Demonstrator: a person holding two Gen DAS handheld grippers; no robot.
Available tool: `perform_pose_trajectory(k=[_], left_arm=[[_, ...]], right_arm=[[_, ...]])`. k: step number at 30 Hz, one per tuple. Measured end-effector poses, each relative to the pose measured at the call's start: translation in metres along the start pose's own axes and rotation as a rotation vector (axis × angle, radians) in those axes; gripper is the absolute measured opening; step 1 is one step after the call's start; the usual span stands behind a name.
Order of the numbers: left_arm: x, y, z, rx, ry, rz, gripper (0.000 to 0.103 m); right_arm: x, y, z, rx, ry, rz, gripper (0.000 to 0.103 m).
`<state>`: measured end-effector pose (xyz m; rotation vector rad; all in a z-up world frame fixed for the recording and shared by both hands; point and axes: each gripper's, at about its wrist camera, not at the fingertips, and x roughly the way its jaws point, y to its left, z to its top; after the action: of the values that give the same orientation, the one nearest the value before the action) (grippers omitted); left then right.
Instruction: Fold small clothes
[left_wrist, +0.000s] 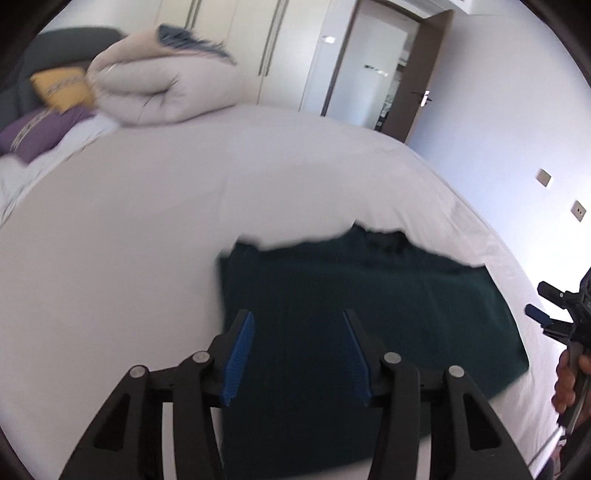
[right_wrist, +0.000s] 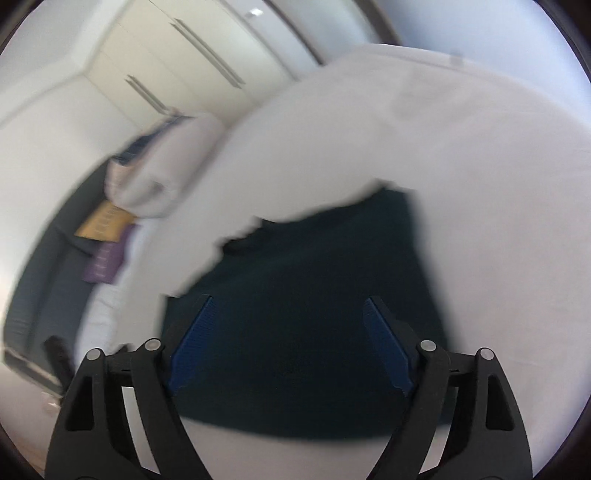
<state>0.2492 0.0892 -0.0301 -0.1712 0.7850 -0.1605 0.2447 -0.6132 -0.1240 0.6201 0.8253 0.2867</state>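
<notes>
No legible text, label, brand, number or sign can be made out in either view. Pale patterned bands are seen on the yellow cushion (left_wrist: 61, 88) and the purple cushion (left_wrist: 35, 131), but they are too blurred to be read as letters.

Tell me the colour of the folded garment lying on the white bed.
Dark teal green folded garment, plain; clearest in the left wrist view.
</notes>
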Motion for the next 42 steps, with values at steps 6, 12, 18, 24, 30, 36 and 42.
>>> perform_pose_trajectory(k=[6, 12, 18, 24, 30, 36, 42], left_arm=[[0.072, -0.022, 0.045, 0.041, 0.016, 0.047, 0.051], [0.137, -0.001, 0.020, 0.029, 0.136, 0.124, 0.052], [0.130, 0.021, 0.011, -0.033, 0.079, 0.060, 0.055], [0.131, 0.017, 0.007, -0.020, 0.056, 0.067, 0.055], [0.134, 0.014, 0.004, -0.014, 0.053, 0.069, 0.055], [0.134, 0.011, 0.002, -0.010, 0.050, 0.071, 0.055], [0.135, 0.011, 0.003, -0.014, 0.044, 0.063, 0.055]], right_arm=[[0.095, 0.044, 0.017, -0.017, 0.129, 0.151, 0.071], [0.171, 0.011, 0.020, 0.125, 0.221, 0.177, 0.054], [0.160, -0.072, 0.039, 0.288, 0.076, 0.139, 0.018], [0.102, -0.121, 0.055, 0.386, -0.109, -0.090, 0.018], [0.092, -0.039, -0.001, 0.221, 0.016, 0.173, 0.019], [0.156, 0.034, -0.077, 0.031, 0.330, 0.286, 0.026], [0.140, -0.027, -0.077, 0.178, 0.249, 0.230, 0.025]])
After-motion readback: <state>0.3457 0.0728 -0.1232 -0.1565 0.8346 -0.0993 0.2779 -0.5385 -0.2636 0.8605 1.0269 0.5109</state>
